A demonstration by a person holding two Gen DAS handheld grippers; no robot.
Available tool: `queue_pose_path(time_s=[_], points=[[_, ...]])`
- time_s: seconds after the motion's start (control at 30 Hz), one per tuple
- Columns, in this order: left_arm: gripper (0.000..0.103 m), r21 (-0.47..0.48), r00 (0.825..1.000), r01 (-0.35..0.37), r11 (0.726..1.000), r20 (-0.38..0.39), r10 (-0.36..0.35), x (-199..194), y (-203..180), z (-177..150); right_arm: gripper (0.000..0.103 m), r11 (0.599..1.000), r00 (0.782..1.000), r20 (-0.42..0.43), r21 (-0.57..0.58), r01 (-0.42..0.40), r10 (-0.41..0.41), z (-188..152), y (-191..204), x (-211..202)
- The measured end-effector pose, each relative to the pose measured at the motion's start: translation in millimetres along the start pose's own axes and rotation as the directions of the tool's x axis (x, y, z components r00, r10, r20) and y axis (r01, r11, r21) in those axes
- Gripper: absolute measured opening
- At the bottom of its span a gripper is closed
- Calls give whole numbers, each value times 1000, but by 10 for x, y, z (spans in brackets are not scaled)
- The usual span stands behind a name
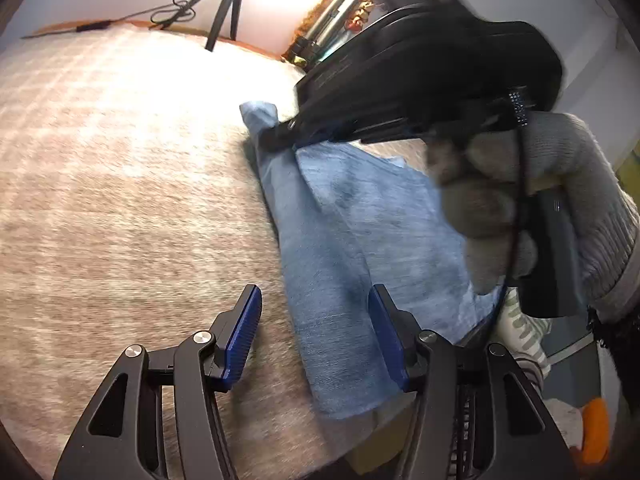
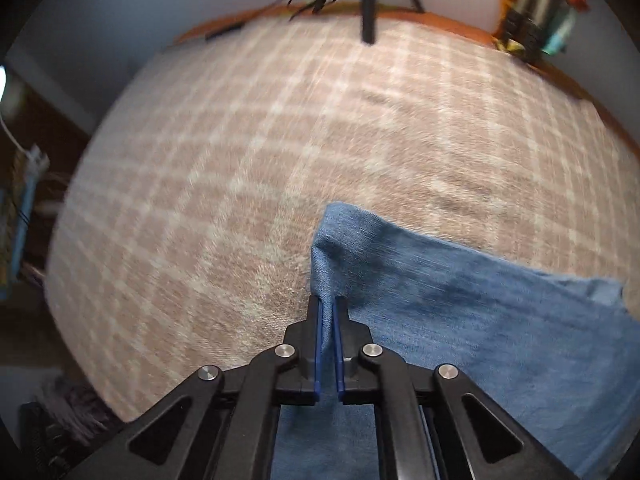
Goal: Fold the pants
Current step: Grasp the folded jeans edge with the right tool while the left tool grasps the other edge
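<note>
Blue denim pants (image 1: 352, 248) lie on a beige checked blanket (image 1: 120, 184). My left gripper (image 1: 316, 320) is open; its right finger sits over the near end of the pants, its left finger over bare blanket. My right gripper (image 2: 328, 320) is shut on a fold of the pants (image 2: 460, 320) near their far edge and lifts that edge off the blanket (image 2: 240, 160). In the left wrist view the right gripper (image 1: 276, 140) shows as a black body held by a grey-gloved hand (image 1: 552, 208), pinching the far end of the denim.
A black tripod (image 1: 228, 4) with cables stands at the blanket's far edge, also in the right wrist view (image 2: 368, 0). Colourful items (image 2: 540, 8) hang at the far right. Dark clutter (image 2: 60, 412) lies off the blanket's left side.
</note>
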State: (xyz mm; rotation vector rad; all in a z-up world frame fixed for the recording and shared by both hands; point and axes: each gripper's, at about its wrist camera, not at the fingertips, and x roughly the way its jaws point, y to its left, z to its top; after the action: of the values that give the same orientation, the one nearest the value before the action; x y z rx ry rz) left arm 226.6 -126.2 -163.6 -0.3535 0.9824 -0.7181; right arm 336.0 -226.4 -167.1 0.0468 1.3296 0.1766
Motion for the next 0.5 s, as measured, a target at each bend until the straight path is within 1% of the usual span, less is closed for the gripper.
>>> queue_pose_path(time_s=[0.03,0.07,0.1,0.13,0.17,0.2,0.27,0.33,0.37,0.4,0.43,0.5], points=[[52,1,1000,10,1000,-5,-10,32,-12,2,2,1000,1000,10,7,-11,11,-7,-32,-40],[45,-1,1000,26,1000,-13,-26,69,-22,0,2,1000,999,27,16,-23,23,-23,-77,-104],[36,-6,999,41,999,-14,-41,88,-27,-2,2,999,999,33,20,-29,29,-16,-115,-140],[22,-12,998,55,998,-15,-55,108,-32,0,2,999,999,41,23,-36,35,-28,-127,-174],[21,-14,998,57,998,-12,-57,121,-39,5,2,999,998,45,24,-41,40,-34,-125,-211],[18,-15,998,63,998,-1,-63,107,-25,-24,2,999,998,46,23,-42,41,-44,-121,-239],[16,-4,998,65,998,19,-65,75,-83,-11,2,999,998,43,16,-42,41,-31,-50,-211],[15,24,997,57,998,41,-58,49,-167,-20,13,999,998,36,8,-51,50,12,-33,-200],[15,35,997,53,998,46,-55,35,-194,-32,21,999,999,26,9,-44,44,27,-31,-198],[15,48,998,45,998,52,-47,22,-223,-45,34,999,999,18,5,-41,41,47,9,-205],[15,53,997,43,998,55,-46,10,-235,-49,37,1000,999,16,-4,-27,27,88,144,-115],[15,61,997,37,997,61,-41,-6,-272,-61,37,999,1000,10,-45,14,-14,122,223,-125]])
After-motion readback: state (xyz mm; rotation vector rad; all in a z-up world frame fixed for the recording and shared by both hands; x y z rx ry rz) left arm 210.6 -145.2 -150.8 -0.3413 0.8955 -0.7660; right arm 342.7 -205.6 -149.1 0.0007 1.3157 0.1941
